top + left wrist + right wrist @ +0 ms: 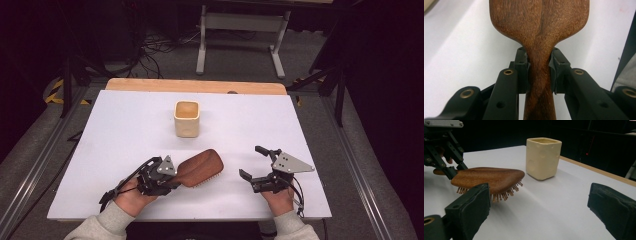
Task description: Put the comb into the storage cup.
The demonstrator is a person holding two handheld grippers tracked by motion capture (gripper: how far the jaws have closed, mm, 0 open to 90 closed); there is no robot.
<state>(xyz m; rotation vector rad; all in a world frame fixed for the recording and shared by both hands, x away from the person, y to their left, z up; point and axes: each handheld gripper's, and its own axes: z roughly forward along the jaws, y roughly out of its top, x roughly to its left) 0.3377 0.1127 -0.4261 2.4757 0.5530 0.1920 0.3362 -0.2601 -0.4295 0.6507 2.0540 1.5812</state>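
My left gripper (pixel 172 179) has its jaws clamped on the wooden hairbrush (pixel 201 167) neck; the brush's long axis points toward the cream cup (pixel 187 119) beyond. Right gripper (pixel 252 164) gapes empty.

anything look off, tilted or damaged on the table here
Nothing stands out. The wooden hairbrush is held by its handle in the left gripper, bristles down and intact. The cream cup stands upright on the white table, nothing spilled. The right gripper rests open and empty.
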